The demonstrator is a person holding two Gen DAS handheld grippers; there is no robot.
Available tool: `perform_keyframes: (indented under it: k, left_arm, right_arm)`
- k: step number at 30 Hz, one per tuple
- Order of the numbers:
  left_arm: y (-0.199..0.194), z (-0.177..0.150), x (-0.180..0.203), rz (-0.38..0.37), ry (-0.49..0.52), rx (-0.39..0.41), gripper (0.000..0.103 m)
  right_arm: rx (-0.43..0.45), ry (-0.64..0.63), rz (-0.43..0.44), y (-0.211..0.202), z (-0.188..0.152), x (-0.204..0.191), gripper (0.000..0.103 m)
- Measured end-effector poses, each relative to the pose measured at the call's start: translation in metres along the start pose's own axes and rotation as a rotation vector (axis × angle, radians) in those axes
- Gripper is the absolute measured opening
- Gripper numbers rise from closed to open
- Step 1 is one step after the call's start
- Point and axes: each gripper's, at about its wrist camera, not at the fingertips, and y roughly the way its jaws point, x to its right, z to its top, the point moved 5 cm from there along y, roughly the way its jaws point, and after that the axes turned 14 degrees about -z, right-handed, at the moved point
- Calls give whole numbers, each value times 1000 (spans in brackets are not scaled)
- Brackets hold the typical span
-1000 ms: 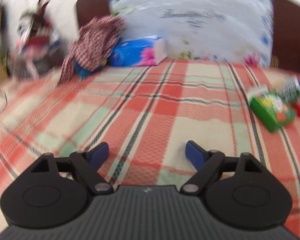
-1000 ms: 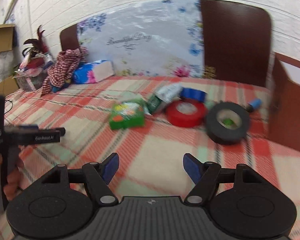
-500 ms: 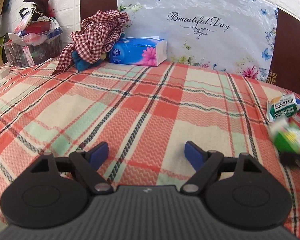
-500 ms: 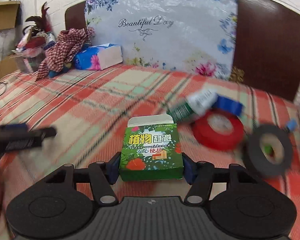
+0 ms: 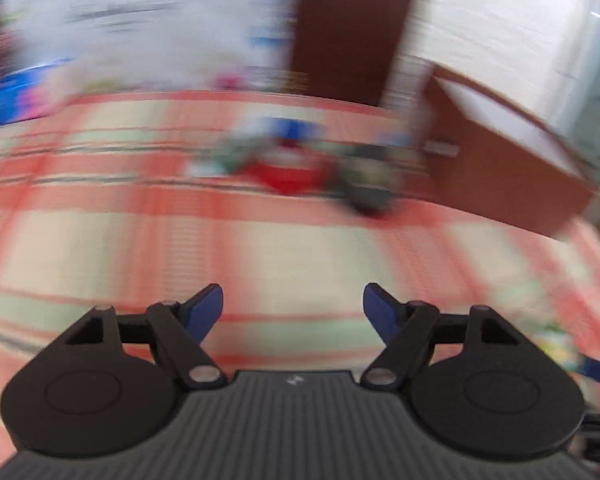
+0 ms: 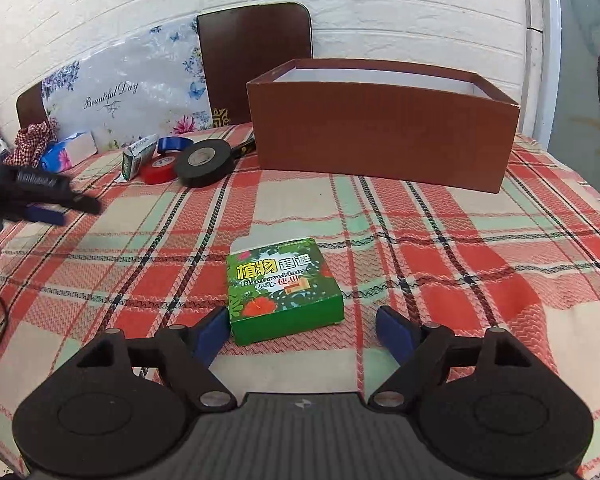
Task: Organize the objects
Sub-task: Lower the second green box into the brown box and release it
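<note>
A green box (image 6: 284, 290) with a plant print lies flat on the plaid cloth, just ahead of my right gripper (image 6: 302, 330). The right gripper is open and the box sits between its fingertips, near the left one. An open brown cardboard box (image 6: 380, 120) stands behind it. A black tape roll (image 6: 205, 162), a red tape roll (image 6: 158, 170), a blue tape roll (image 6: 174, 144) and a small green-white carton (image 6: 136, 158) lie at the back left. My left gripper (image 5: 292, 312) is open and empty; its view is blurred. It also shows in the right wrist view (image 6: 40, 196).
A tissue pack (image 6: 66, 154) and a checked cloth (image 6: 32, 142) lie at the far left. A floral board (image 6: 128, 100) and a dark panel (image 6: 256, 60) lean on the white wall. The blurred left view shows the red roll (image 5: 288, 170) and brown box (image 5: 508, 172).
My right gripper carried the green box to the right, set it on the cloth before the brown box and opened. My left gripper swung right, toward the tape rolls.
</note>
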Motion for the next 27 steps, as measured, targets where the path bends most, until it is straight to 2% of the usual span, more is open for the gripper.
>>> perform_keyframes:
  k: [3,5,7,10,11,12,13,14,16,18,23,27]
  left_arm:
    - [27,-5,77,-187,56,-110,78]
    - [43,-12,107,-246,59,-191,79]
    - [59,-19,120,-236,41,-252,79]
    - [78,-32,119,-193,13,-313,78]
    - [80,-33,117,-192,-1,-301,79]
    - [80,-34,118,-193,4,-282,75]
    - [81,-33,122,-201,21,-284,68]
    - [80,-33,129,-236,23,-285,51]
    - [79,-21,136,-225,34,-272,50]
    - [74,-1,144,-228,75,-226,50]
    - [65,69,173,-222,199,-73,50]
    - [83,119,186,-227,238,-4,50]
  right_arm:
    - [12,-32,25,-1,-2,-1,81]
    - [19,-58,23,-1,-3,-1,81]
    - [29,-82,26,2,-1,-6,81]
    - [24,-102,42,7,2,-8,81]
    - [20,-108,49,9,3,-9,81]
    - [20,-113,57,11,3,-10,77]
    - [30,-121,68,11,5,-11,61]
    - [35,-122,72,11,7,-12,61]
    - [64,-101,75,11,15,-11,60]
    - [130,-75,65,8,30,-7,60]
    - [323,-25,24,12,91,5,60]
    - [414,-9,-19,37,142,13,60]
